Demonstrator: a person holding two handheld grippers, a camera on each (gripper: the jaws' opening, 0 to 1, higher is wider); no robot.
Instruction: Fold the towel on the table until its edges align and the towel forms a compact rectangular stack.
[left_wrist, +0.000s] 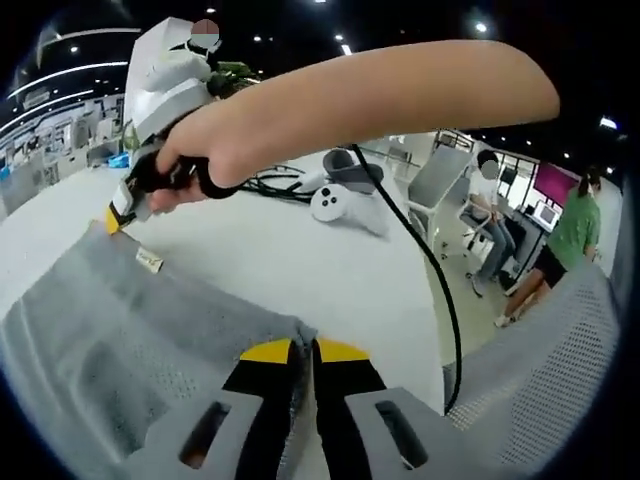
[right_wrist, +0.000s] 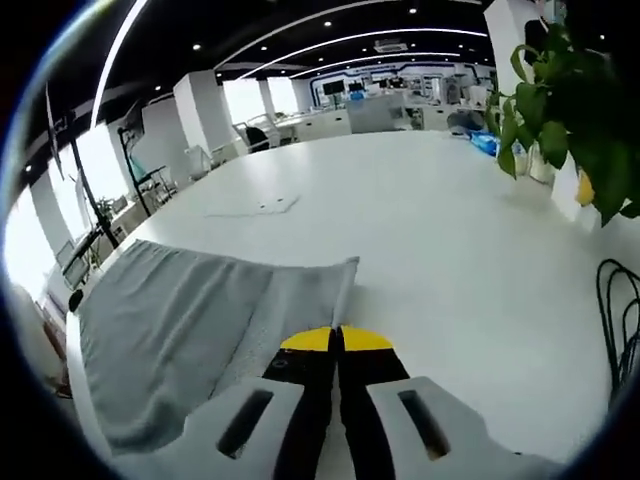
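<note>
A grey towel (left_wrist: 110, 340) lies spread on the white table (left_wrist: 300, 260). My left gripper (left_wrist: 305, 350) is shut, with the towel's near corner pinched between its yellow-tipped jaws. A person's hand holds the right gripper (left_wrist: 115, 215) at the towel's far corner, beside a small sewn label (left_wrist: 150, 262). In the right gripper view the towel (right_wrist: 170, 330) stretches away to the left, one strip of it raised. My right gripper (right_wrist: 338, 340) has its jaws pressed together on the towel's edge, just behind a corner (right_wrist: 348, 265).
Two white controllers (left_wrist: 335, 203), black cables (left_wrist: 275, 185) and a grey object (left_wrist: 352, 165) sit on the table behind the arm. A mesh chair back (left_wrist: 545, 370) stands at the right, with people beyond. A potted plant (right_wrist: 570, 90), a cable loop (right_wrist: 618, 320) and paper (right_wrist: 255, 208) occupy the table.
</note>
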